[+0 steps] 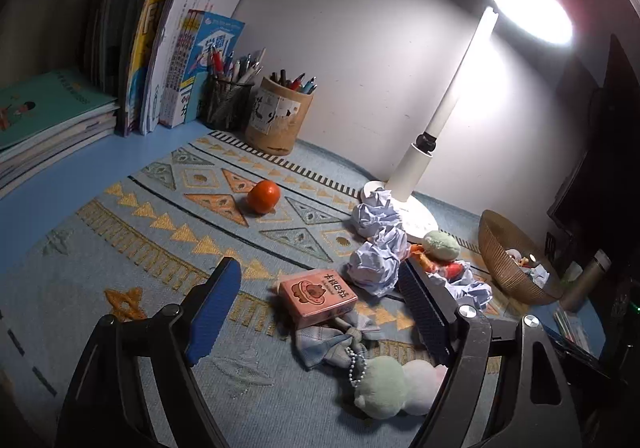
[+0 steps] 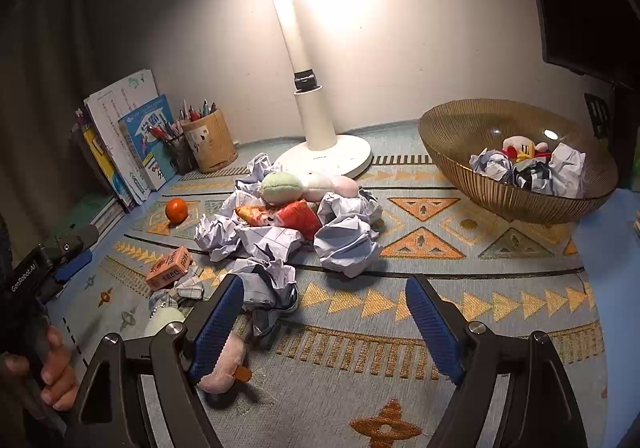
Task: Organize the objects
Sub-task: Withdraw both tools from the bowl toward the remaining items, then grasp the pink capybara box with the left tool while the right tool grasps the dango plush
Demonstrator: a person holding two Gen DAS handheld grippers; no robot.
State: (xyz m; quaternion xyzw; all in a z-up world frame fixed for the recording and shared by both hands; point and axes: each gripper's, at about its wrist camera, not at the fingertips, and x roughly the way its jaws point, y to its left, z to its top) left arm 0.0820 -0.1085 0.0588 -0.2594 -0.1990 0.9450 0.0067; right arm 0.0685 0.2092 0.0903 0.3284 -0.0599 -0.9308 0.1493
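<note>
Right wrist: our bowl (image 2: 480,183) holds crumpled papers (image 2: 566,169) and a plush toy (image 2: 520,149).
Both our grippers, left (image 1: 320,312) and right (image 2: 324,324), gape empty.

paper heap (image 2: 288,232) blocks centre, right mat (image 2: 500,288) free

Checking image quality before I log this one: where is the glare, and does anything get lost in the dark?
Left wrist view: the lamp head blows out to pure white with a halo on the wall; the right edge and the books fall into shadow. Right wrist view: a hot spot on the wall beside the lamp pole, and highlights on the bowl; the corners go dark. Both views bend straight lines.
</note>
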